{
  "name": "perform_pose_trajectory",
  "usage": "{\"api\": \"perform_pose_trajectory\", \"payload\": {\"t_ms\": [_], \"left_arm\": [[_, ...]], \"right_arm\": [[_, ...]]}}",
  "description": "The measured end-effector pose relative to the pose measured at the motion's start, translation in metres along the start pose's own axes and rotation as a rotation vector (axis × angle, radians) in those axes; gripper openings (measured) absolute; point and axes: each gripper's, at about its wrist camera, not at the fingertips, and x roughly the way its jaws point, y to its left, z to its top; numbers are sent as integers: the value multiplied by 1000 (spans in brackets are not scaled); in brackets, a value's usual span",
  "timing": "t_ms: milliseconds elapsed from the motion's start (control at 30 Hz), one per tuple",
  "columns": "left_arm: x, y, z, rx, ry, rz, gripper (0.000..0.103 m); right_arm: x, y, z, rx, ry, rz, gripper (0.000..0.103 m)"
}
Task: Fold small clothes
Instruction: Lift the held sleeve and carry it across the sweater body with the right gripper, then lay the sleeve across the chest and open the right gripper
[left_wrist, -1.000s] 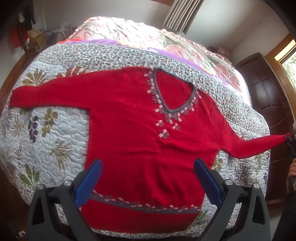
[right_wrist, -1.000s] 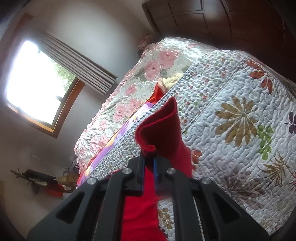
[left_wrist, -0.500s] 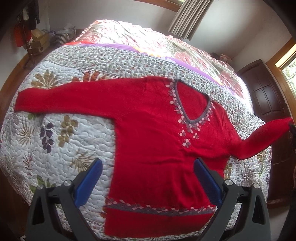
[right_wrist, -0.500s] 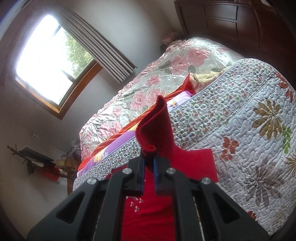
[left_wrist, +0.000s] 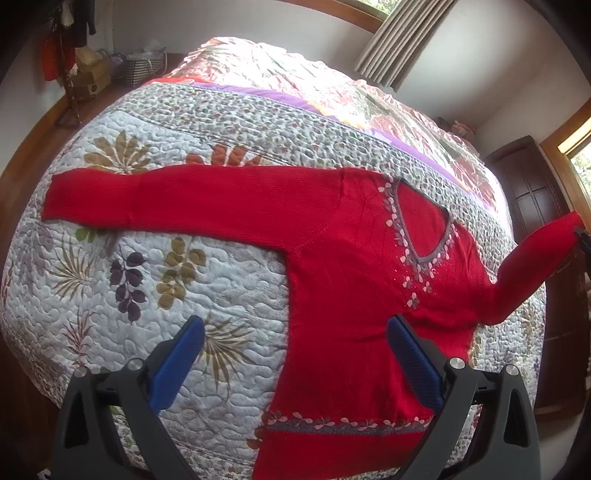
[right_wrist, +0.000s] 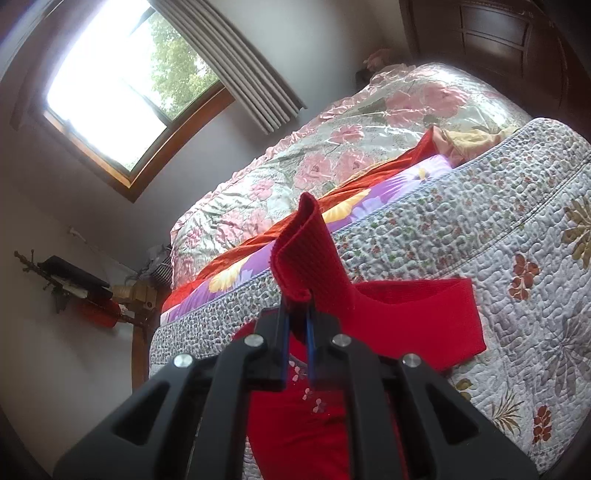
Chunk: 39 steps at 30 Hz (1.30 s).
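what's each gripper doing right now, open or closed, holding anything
Left gripper: open, holding nothing, above the red knitted sweater.
Right gripper: shut on the sweater's sleeve cuff, lifted off the quilt.

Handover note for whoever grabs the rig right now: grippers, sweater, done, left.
Left gripper: jaws open, holding nothing, hovering above the sweater's hem side.
Right gripper: jaws shut on the cuff of one sleeve, raised off the quilt.
Red sweater: lying front up and flat on the quilt, V-neck away from the left camera; the other sleeve is stretched out flat.
Done: sweater spread out, one cuff gripped and lifted.
Left: no fold visible yet. Probably lay the held sleeve across the body, then the other sleeve, then fold the body.
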Motion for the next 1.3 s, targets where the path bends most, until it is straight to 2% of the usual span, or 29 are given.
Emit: {"api": "perform_pose_trajectory", "payload": {"t_ms": [167,433,600,700,733,800,900,1033,1100,1167,1233,1300], "left_arm": [[4,11,9,-12,-2,-9,99],[25,3,27,18,34,-67,99],[54,-11,46,2,114,-209,99],[75,-21,58,-40,159,-335,99],[83,-25,62,-49,171,-369,99],[103,-37,68,-67,202,-426,99],[138,-54,74,-96,259,-501,99],[191,-77,79,-79,316,-525,99],[220,-80,80,-117,360,-525,99],[246,-84,80,-178,414,-576,99],[264,-89,80,-198,445,-606,99],[277,-97,80,-187,461,-596,99]], "right_arm": [[50,24,-23,-51,70,-28,6],[164,42,-100,-236,227,-190,6],[227,47,-157,-365,329,-260,7],[247,53,-188,-452,387,-276,26],[247,54,-196,-475,394,-276,39],[237,54,-210,-493,405,-262,41],[210,40,-224,-443,435,-230,47],[166,11,-246,-357,483,-221,49],[144,-5,-261,-304,524,-223,49],[125,-14,-273,-281,546,-239,49],[109,-24,-286,-254,566,-254,49],[95,-31,-298,-216,582,-263,50]]}}
